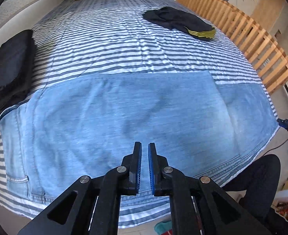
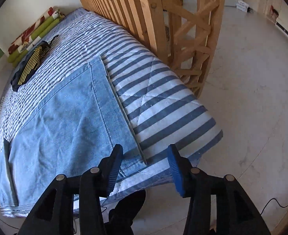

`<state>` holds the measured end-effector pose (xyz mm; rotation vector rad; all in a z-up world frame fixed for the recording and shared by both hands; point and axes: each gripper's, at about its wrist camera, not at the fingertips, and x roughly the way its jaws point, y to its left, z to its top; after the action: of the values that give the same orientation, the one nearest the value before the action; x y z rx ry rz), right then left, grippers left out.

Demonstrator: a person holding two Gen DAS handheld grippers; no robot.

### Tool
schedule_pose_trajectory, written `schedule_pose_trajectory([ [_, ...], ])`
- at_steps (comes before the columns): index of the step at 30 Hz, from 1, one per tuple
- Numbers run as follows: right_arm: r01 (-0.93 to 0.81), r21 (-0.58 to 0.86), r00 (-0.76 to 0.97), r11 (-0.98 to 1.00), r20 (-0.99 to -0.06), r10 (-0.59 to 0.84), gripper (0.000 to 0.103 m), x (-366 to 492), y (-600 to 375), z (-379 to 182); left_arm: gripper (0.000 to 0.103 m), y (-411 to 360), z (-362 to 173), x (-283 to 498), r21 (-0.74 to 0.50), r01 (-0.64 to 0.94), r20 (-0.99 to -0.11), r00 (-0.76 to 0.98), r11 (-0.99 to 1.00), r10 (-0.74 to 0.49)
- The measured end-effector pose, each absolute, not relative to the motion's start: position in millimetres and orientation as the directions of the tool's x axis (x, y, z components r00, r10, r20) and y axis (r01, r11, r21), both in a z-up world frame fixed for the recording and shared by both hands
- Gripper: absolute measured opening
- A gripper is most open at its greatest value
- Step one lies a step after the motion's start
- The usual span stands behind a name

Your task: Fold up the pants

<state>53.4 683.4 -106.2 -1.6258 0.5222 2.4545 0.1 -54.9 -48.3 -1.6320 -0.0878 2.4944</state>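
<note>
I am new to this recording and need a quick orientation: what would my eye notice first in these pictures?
First, the large light-blue denim jeans spread flat across the near end of the blue-and-white striped bed cover. Farther back lies a black garment with yellow stripes, beside the slatted wooden frame. A dark folded garment rests at the left edge.

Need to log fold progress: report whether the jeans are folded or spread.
Folded once: the light-blue jeans lie flat on the striped bedcover, one layer's edge showing over the other.
</note>
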Motion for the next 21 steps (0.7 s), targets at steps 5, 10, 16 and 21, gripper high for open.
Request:
schedule_pose_trajectory([
  [5,-0.286,0.126,-0.404,-0.950,-0.915,0.001,0.044,54,664,-100,0.028,0,-56,-36,-0.108,-0.186,-0.921,-0.351,-0.977,0.168],
  [10,-0.048,0.251,-0.481,-0.967,-0.854,-0.198,0.044,40,578,-55,0.036,65,-54,-86,-0.129,-0.276,-0.919,-0.327,-0.952,0.219],
  [16,0.239,0.288,-0.445,-0.927,-0.817,-0.368,0.044,28,436,-55,0.049,142,-76,-160,-0.131,-0.217,-0.942,-0.277,-0.967,0.190],
  [21,0.295,0.340,-0.375,-0.893,-0.818,-0.436,0.044,8,396,-70,0.048,170,-119,-193,-0.009,-0.196,-0.975,-0.214,-0.981,0.052],
])
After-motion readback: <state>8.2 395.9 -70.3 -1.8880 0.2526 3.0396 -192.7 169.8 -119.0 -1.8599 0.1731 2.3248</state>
